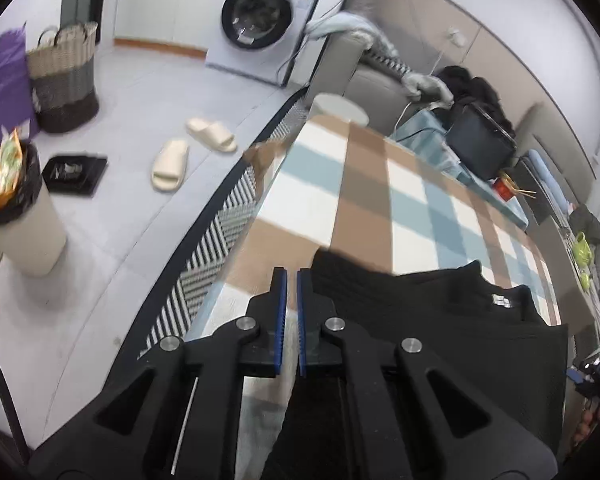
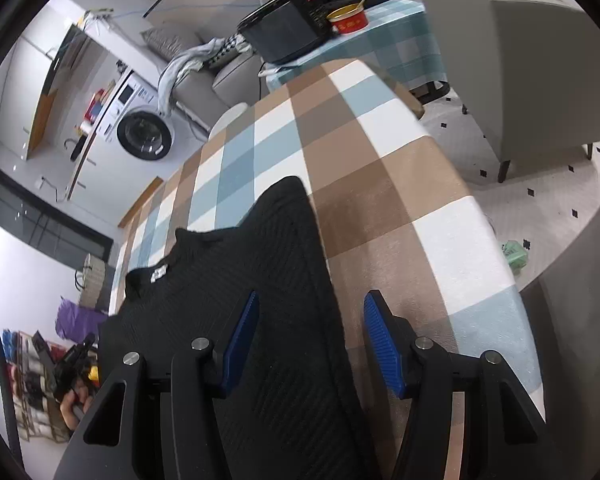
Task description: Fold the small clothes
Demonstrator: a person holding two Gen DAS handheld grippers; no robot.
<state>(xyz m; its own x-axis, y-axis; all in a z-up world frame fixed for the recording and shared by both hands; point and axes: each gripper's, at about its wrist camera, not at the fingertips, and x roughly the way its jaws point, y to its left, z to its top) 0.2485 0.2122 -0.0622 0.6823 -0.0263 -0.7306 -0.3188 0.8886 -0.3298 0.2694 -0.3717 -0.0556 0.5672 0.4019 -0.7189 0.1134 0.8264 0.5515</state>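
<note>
I have the left tool (image 1: 292, 276) angled steeply down at the table's left edge, its blue pads drawn together with only a thin slit between them; it is clenched, and from its own camera the black fabric sits just to the right of the fingers, so I cannot tell whether any cloth is pinched between them; my right tool (image 2: 310, 308) also tips down over the table, jaws spread apart and released, straddling the right-hand border of the black garment (image 2: 252, 280) with one blue pad over the cloth and the other over bare tablecloth, pressing on nothing; the table (image 2: 380, 168) wears a checked cloth in brown, pale blue and white; the garment is a ribbed black knit lying flat at the near end of the table, between both tools, with its collar and a small white label (image 2: 159, 273) turned toward the left edge and one sleeve or shoulder running away toward the far end, so its long axis follows the table's length; beyond the far end stands a second, smaller surface in blue checks carrying a black box (image 2: 284, 32) and a red tin (image 2: 348, 20); off the left edge I see a white washing machine (image 1: 260, 20), a woven basket (image 1: 66, 76), a pair of cream slippers (image 1: 192, 152) on the pale floor, and a bin (image 1: 20, 216) overflowing with wrappers.
</note>
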